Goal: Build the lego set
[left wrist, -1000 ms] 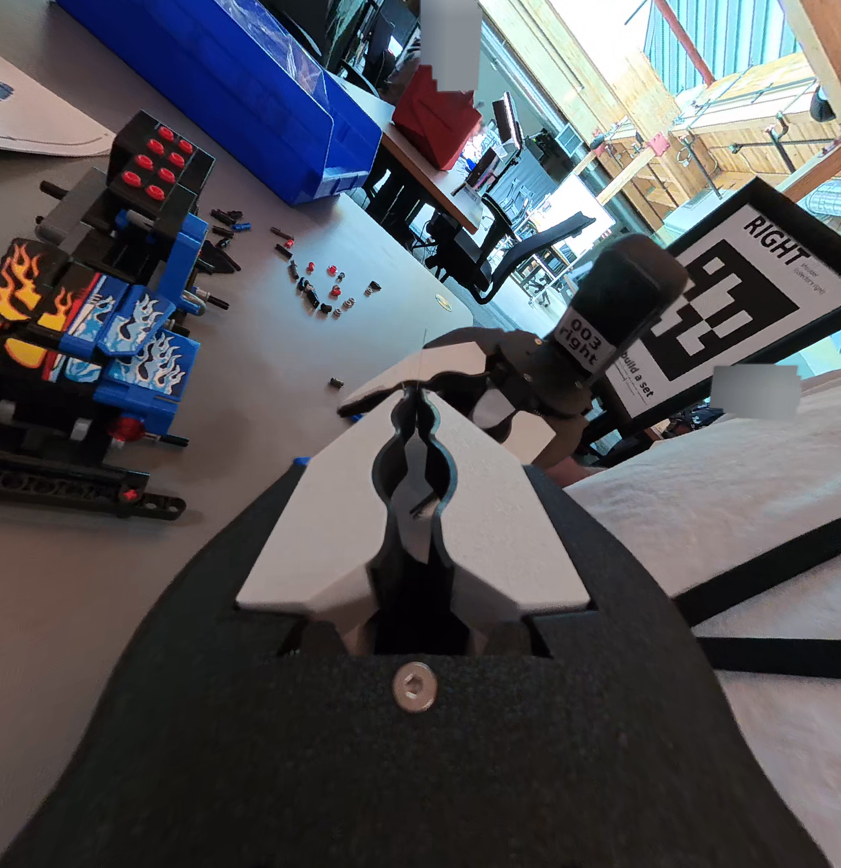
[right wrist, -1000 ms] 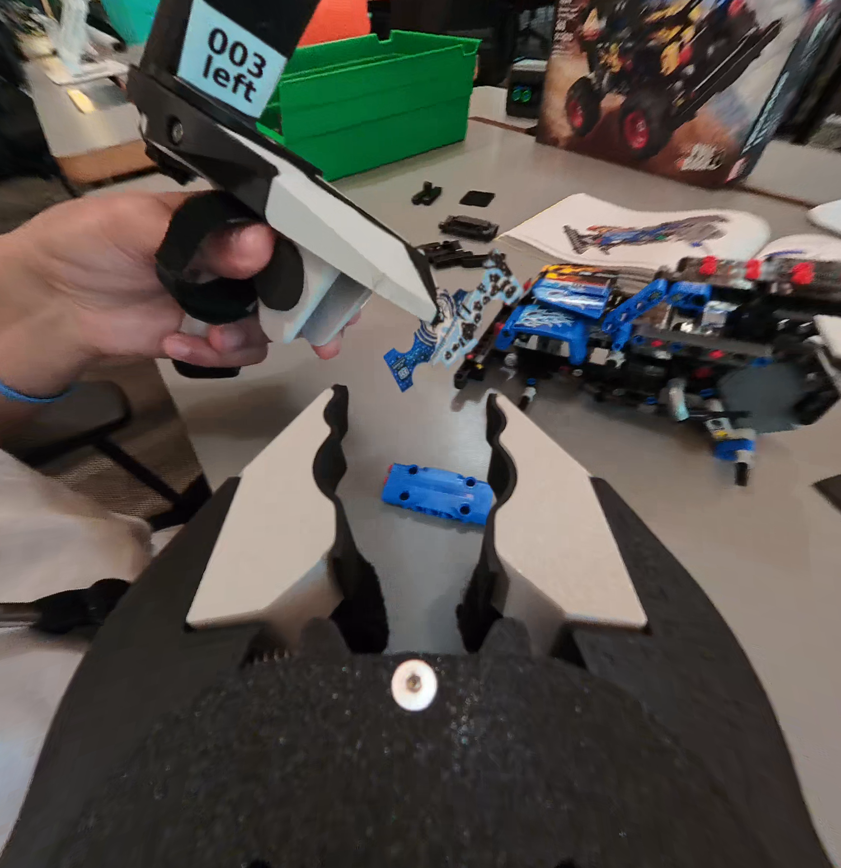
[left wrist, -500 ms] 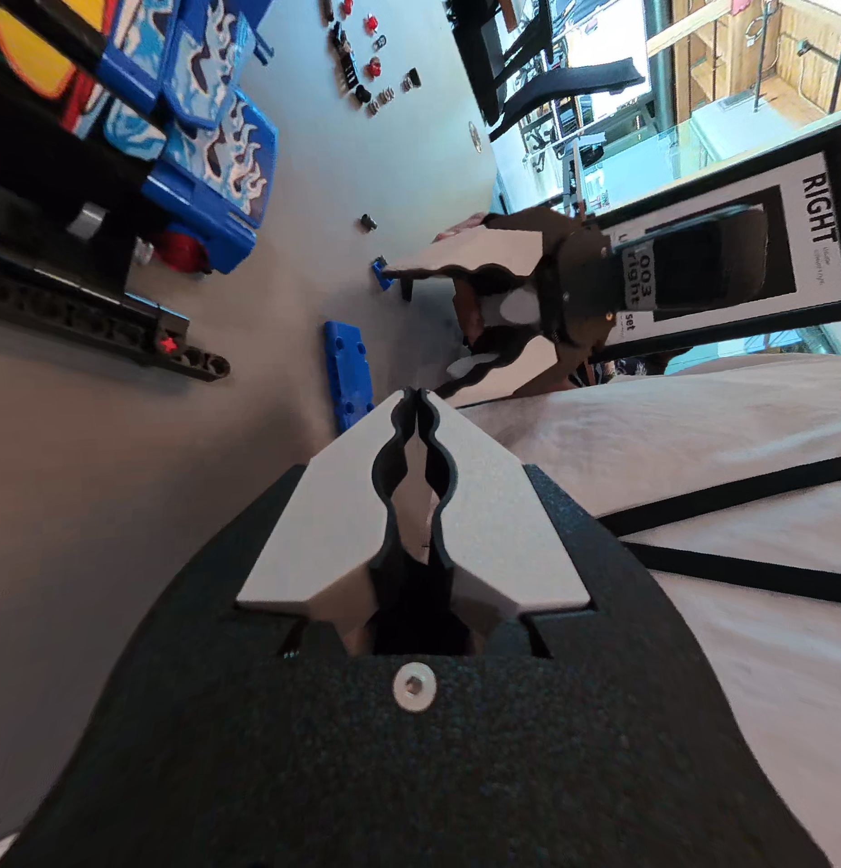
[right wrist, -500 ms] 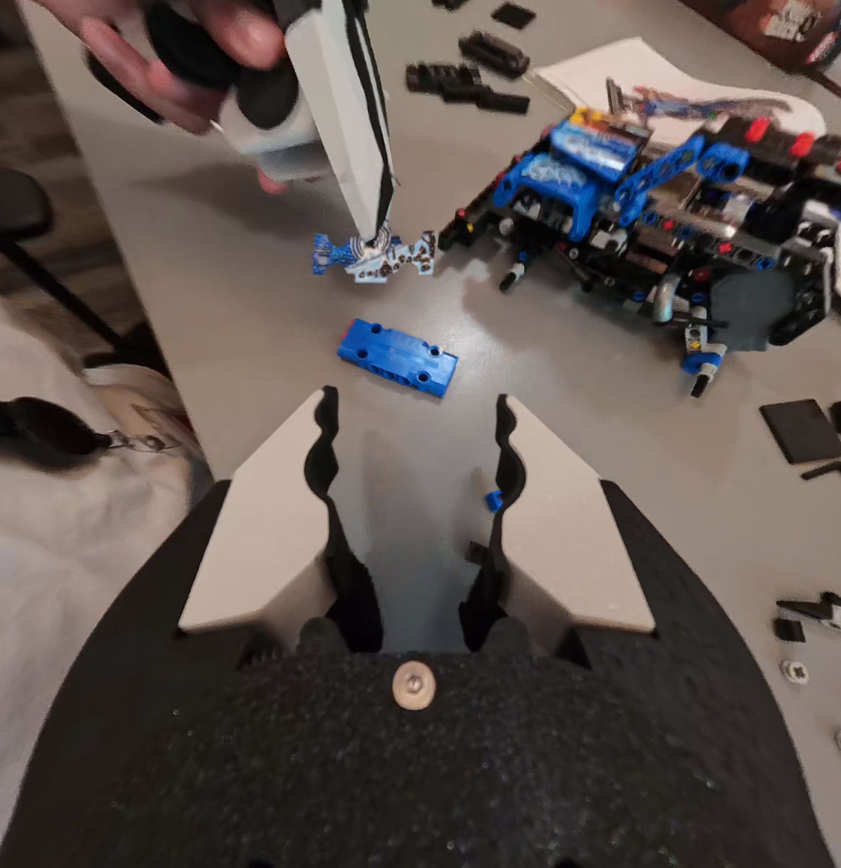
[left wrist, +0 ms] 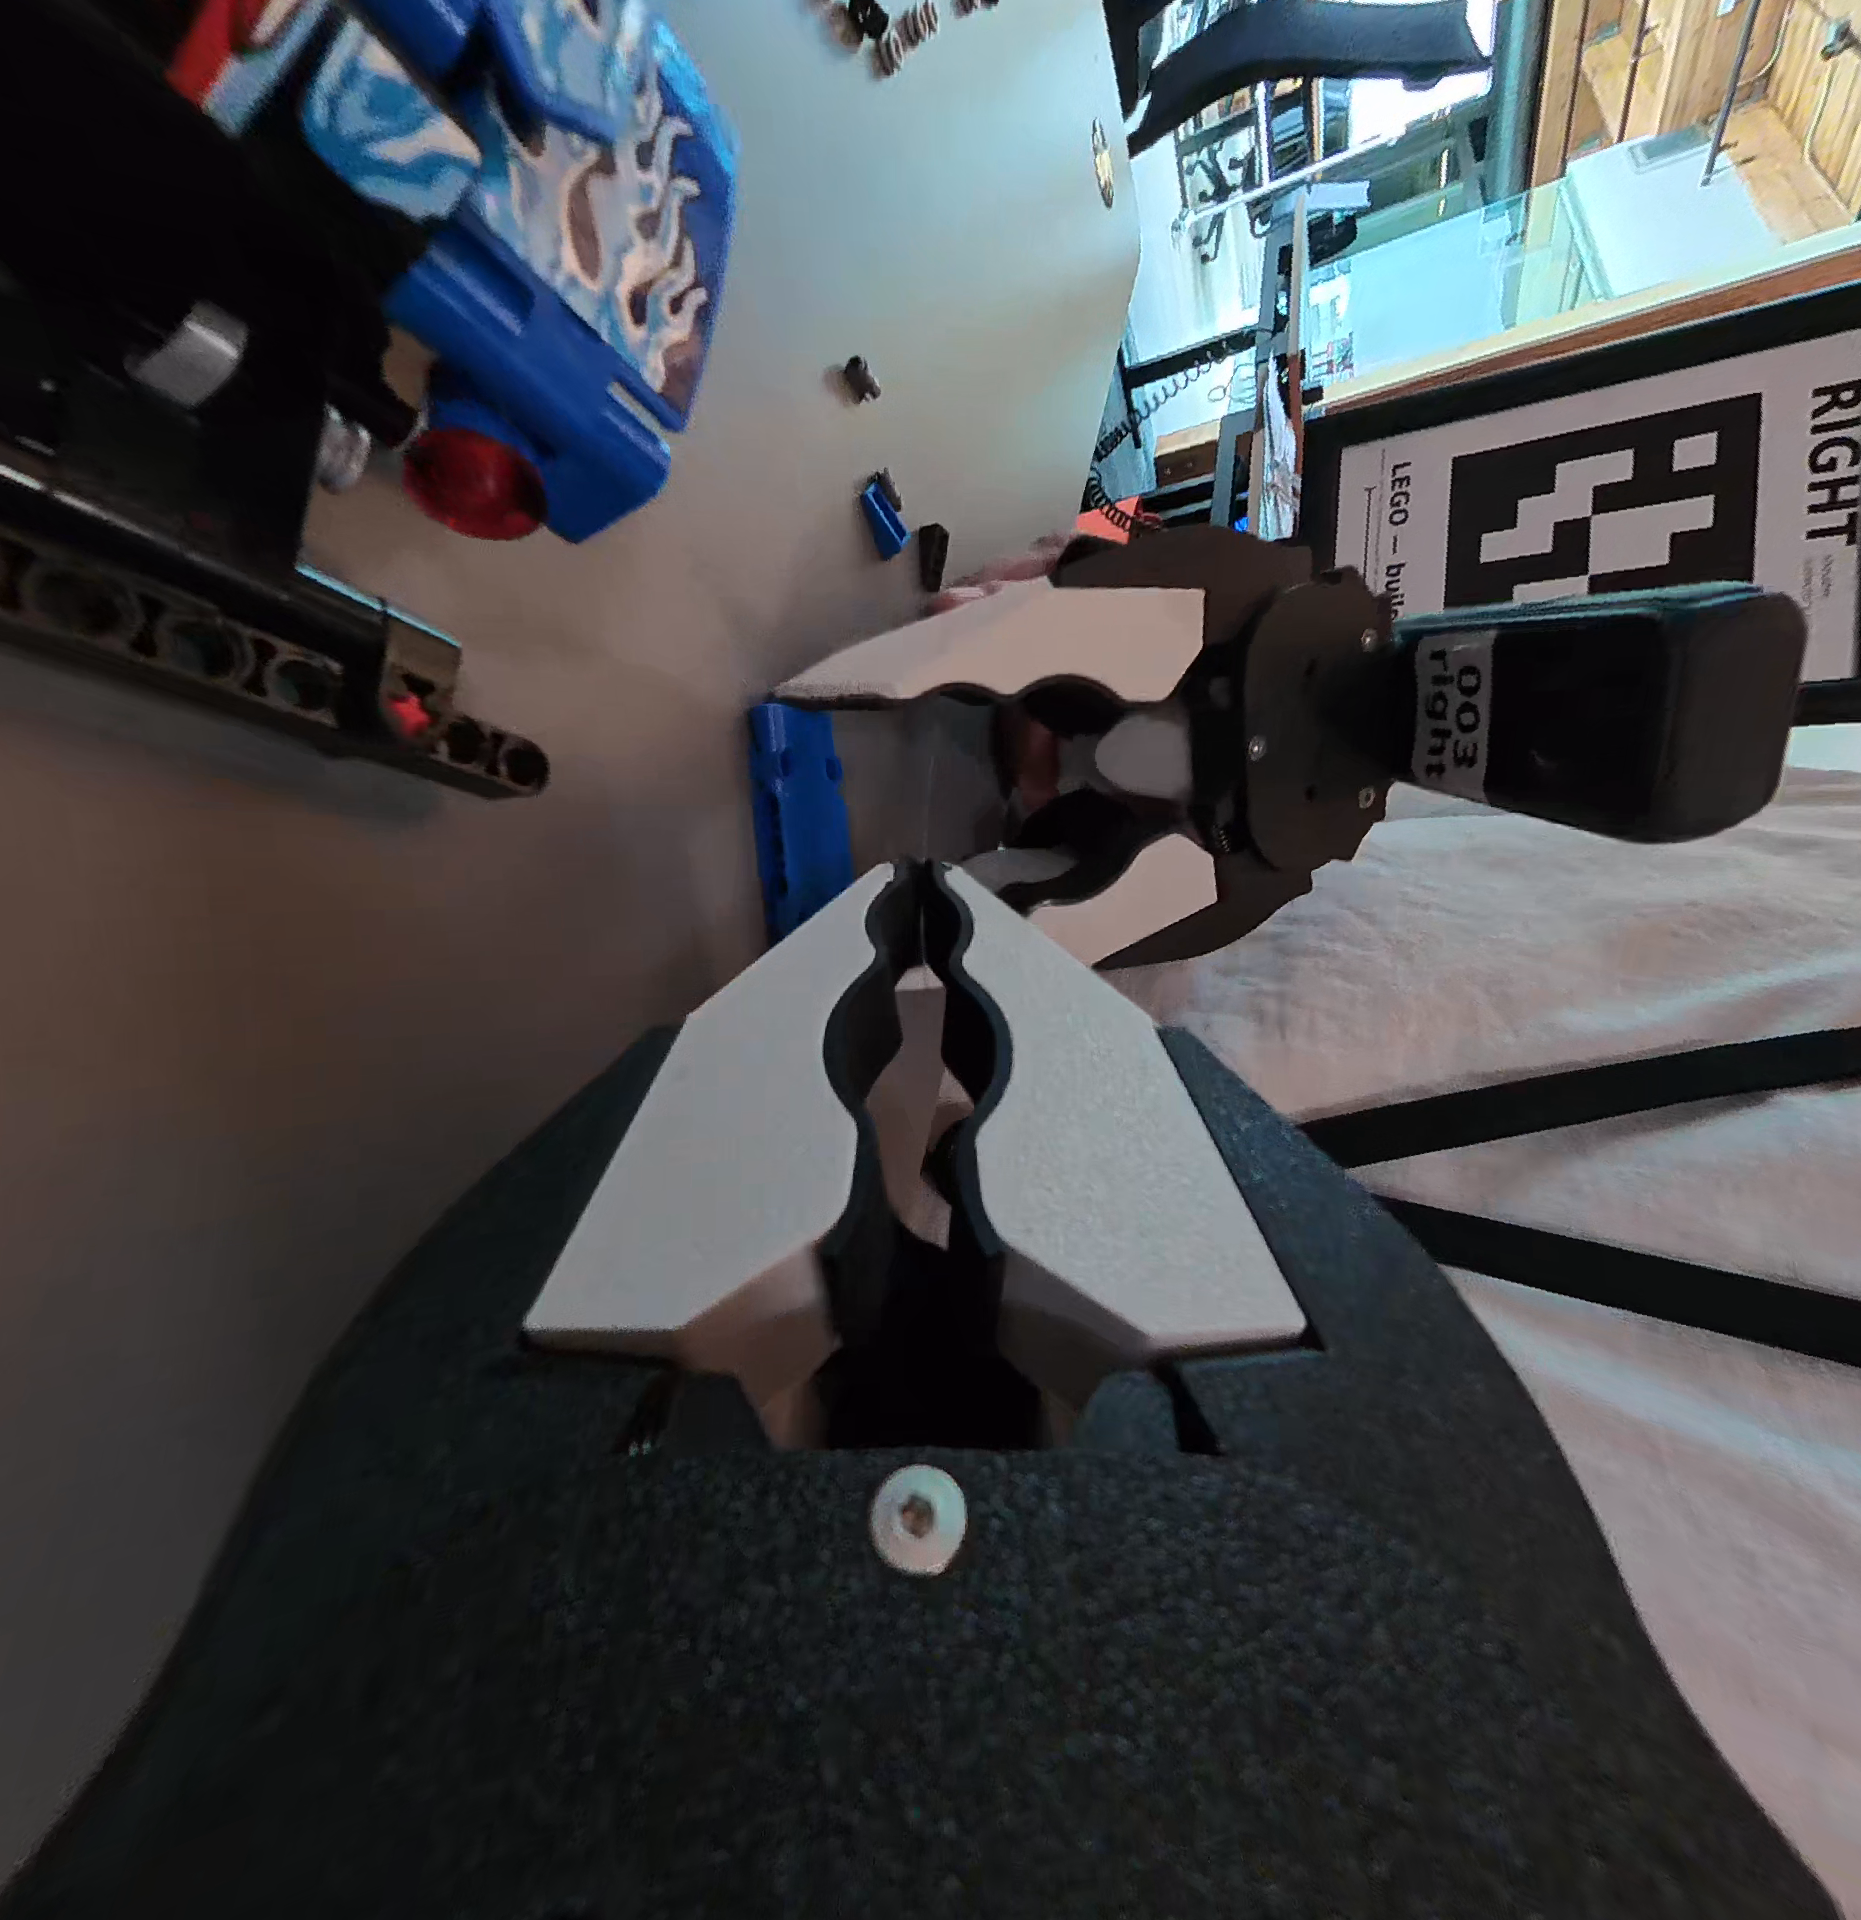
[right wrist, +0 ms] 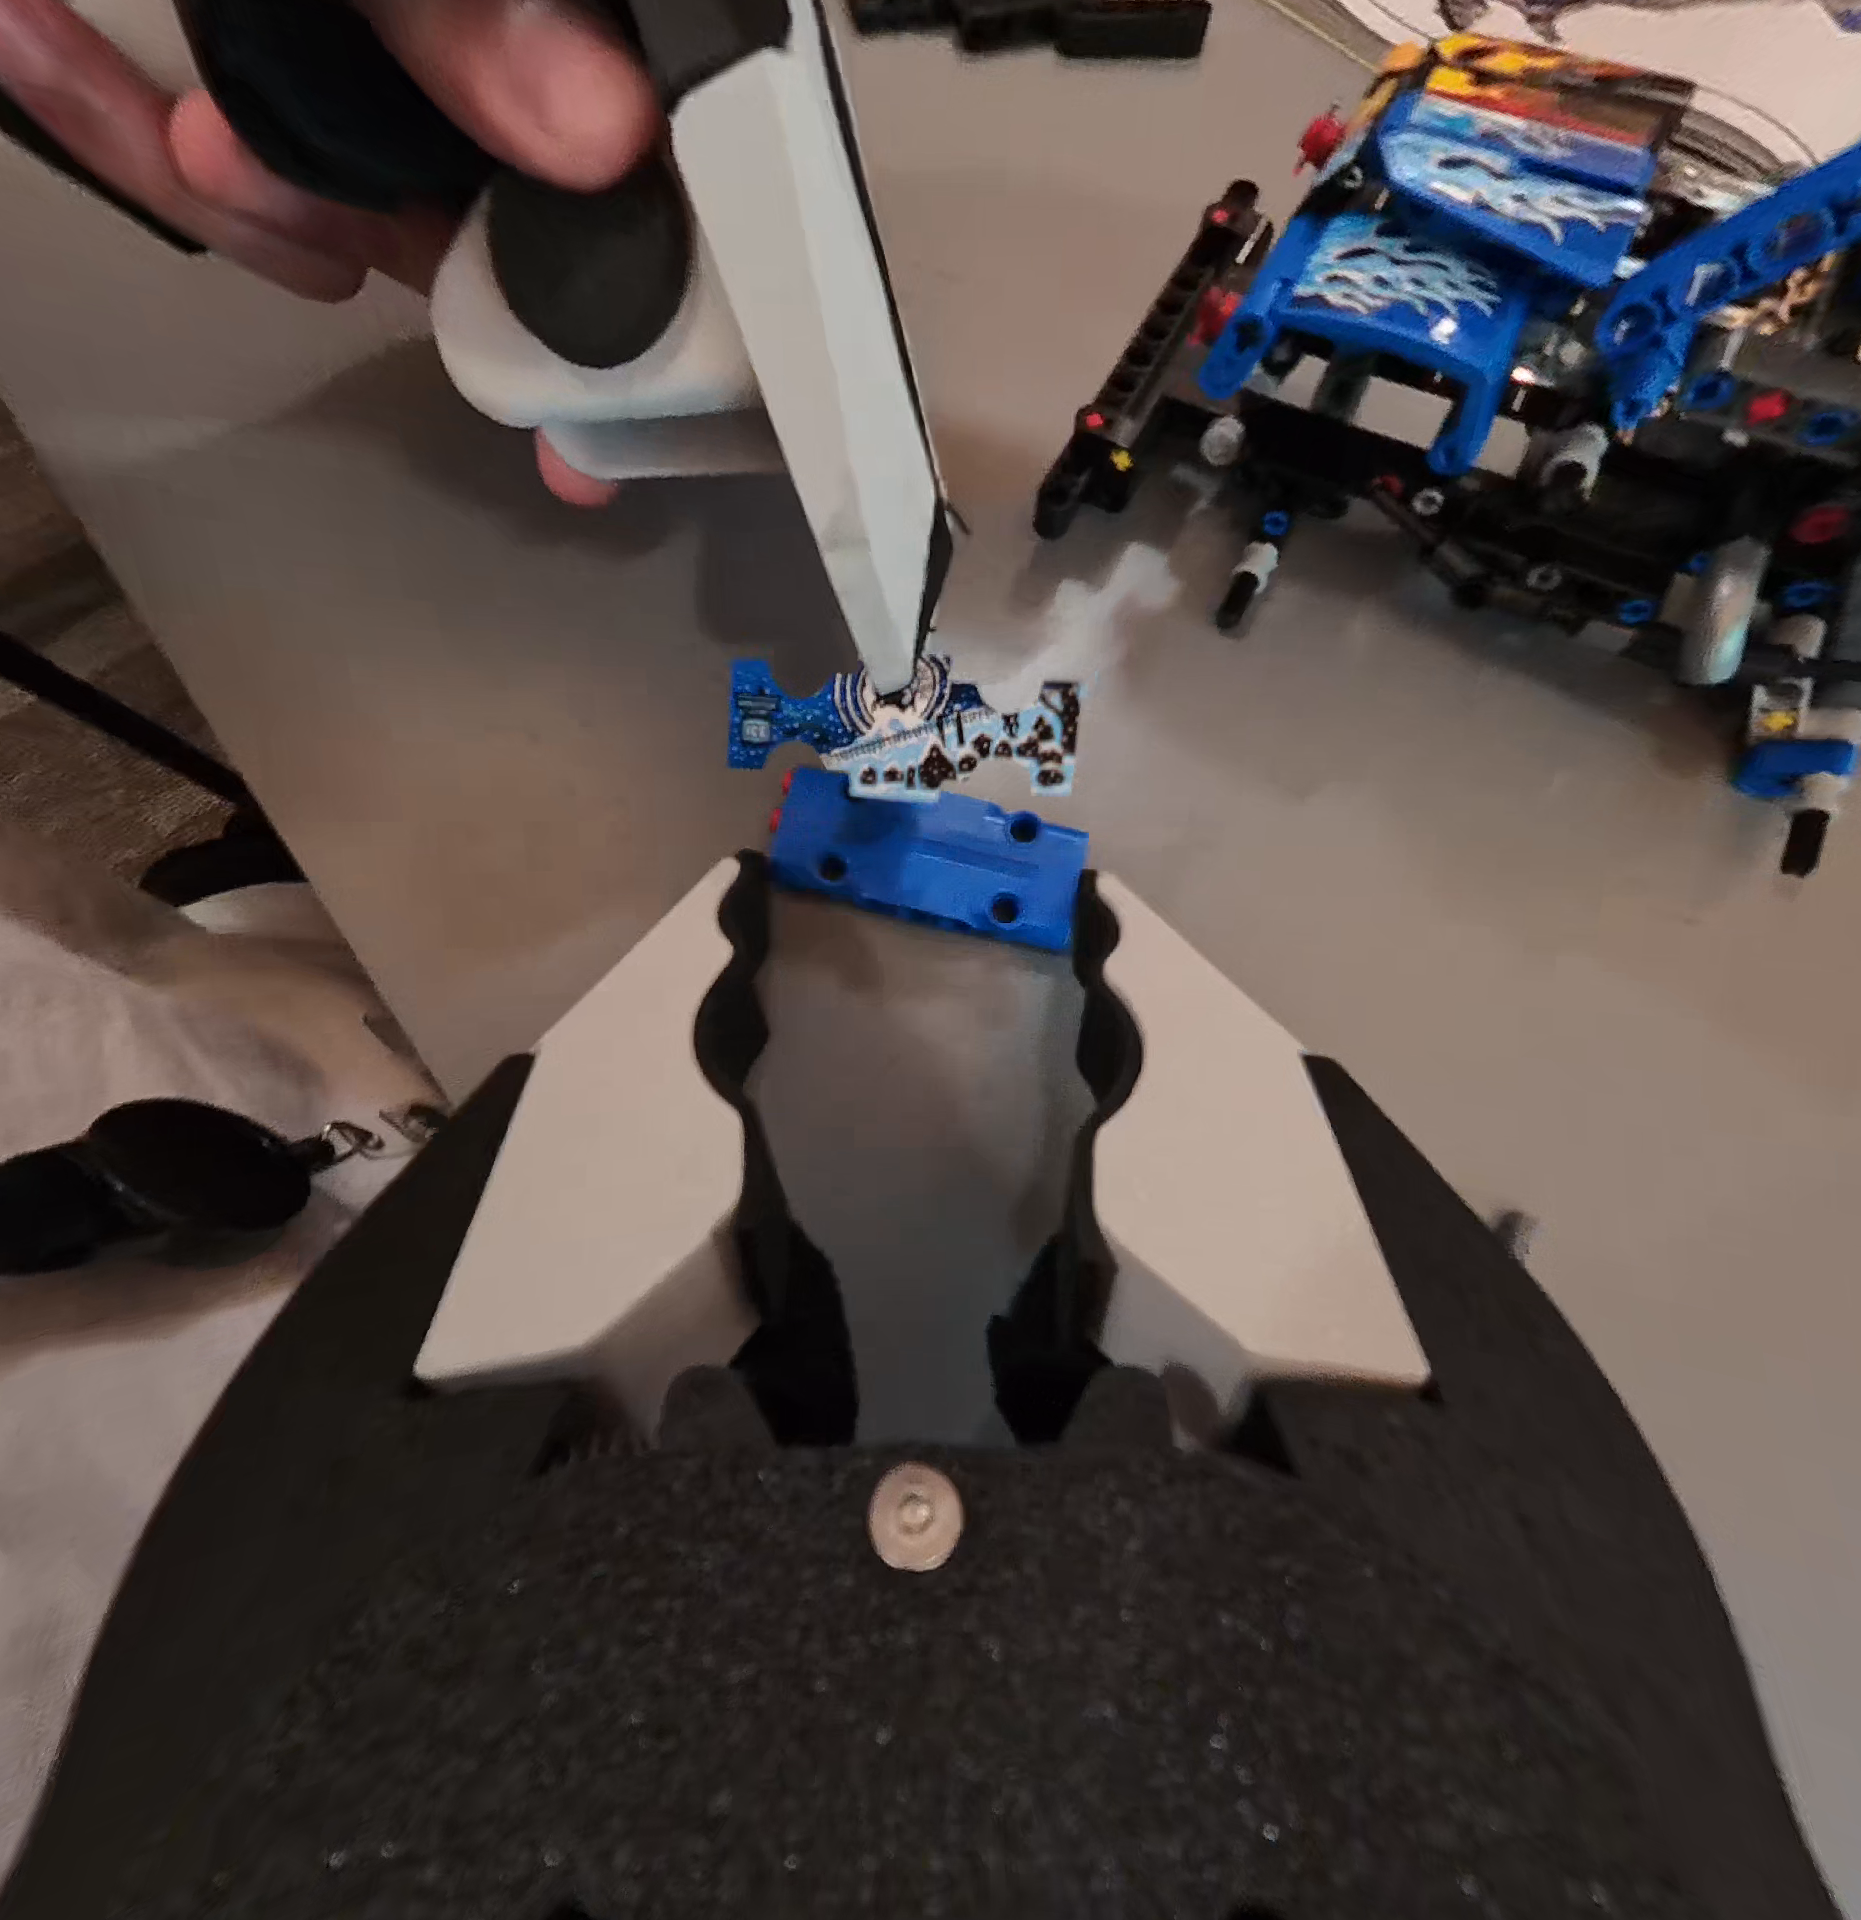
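Observation:
My left gripper (left wrist: 921, 873) is shut on a thin blue-and-white flame sticker (right wrist: 905, 727), which shows edge-on in its own view. In the right wrist view its fingertips (right wrist: 895, 655) hold the sticker flat just above the far edge of a blue lego panel (right wrist: 931, 878). The panel lies on the grey table (right wrist: 1321, 935). My right gripper (right wrist: 918, 878) is open, with one fingertip at each end of the panel. It also shows in the left wrist view (left wrist: 874, 779), straddling the panel (left wrist: 801, 810). The half-built blue and black truck (right wrist: 1528, 312) stands to the right.
The truck (left wrist: 386, 260) fills the left wrist view's upper left. Small loose parts (left wrist: 884, 520) lie near the table's edge. Black parts (right wrist: 1061, 26) lie at the back. A person's hand (right wrist: 334, 135) holds the left gripper. A framed marker board (left wrist: 1601, 499) stands beyond a white cloth (left wrist: 1528, 987). My hands' fingertips stand some 4 centimetres from each other.
My right gripper has moved forward and down until its fingertips bracket the blue panel. My left gripper has rolled over and brought the sticker down to just above the panel.

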Tool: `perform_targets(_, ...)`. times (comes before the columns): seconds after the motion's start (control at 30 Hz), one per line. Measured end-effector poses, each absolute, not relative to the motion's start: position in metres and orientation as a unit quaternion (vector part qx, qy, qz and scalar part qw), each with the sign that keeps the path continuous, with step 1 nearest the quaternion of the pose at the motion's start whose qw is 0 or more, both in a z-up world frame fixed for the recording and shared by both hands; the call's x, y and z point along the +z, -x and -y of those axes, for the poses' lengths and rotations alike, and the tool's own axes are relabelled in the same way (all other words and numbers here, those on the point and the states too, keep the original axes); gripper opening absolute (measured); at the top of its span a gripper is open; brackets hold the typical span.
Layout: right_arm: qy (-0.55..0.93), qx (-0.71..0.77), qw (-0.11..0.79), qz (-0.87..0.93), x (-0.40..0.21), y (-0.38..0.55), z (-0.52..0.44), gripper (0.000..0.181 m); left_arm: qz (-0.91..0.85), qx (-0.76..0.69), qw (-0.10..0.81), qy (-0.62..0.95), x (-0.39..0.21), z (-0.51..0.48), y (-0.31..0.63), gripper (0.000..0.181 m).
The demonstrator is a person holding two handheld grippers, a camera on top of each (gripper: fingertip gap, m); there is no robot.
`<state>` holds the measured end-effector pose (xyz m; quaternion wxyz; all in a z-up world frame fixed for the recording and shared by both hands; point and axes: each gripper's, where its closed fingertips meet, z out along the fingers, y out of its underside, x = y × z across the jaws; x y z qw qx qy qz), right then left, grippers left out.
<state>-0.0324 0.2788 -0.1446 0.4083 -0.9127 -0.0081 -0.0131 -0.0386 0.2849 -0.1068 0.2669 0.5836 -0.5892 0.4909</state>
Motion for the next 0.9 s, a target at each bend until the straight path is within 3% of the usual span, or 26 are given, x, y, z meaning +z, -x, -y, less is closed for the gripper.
perform_targets(0.5, 0.902, 0.053, 0.404, 0.144, -0.145, 0.043, -0.280, 0.058, 0.517, 0.494, 0.310, -0.626, -0.114, -0.285, 0.042, 0.000)
perform_targets(0.63, 0.893, 0.090, 0.422, 0.130, -0.136, 0.045, -0.279, 0.078, 0.495, 0.508, 0.314, -0.631, -0.111, -0.285, 0.042, 0.000)
perform_targets(0.9, 0.837, 0.290, 0.462, 0.050, -0.101, 0.039, -0.277, 0.040, 0.557, 0.520, 0.244, -0.600, -0.108, -0.282, 0.050, 0.000)
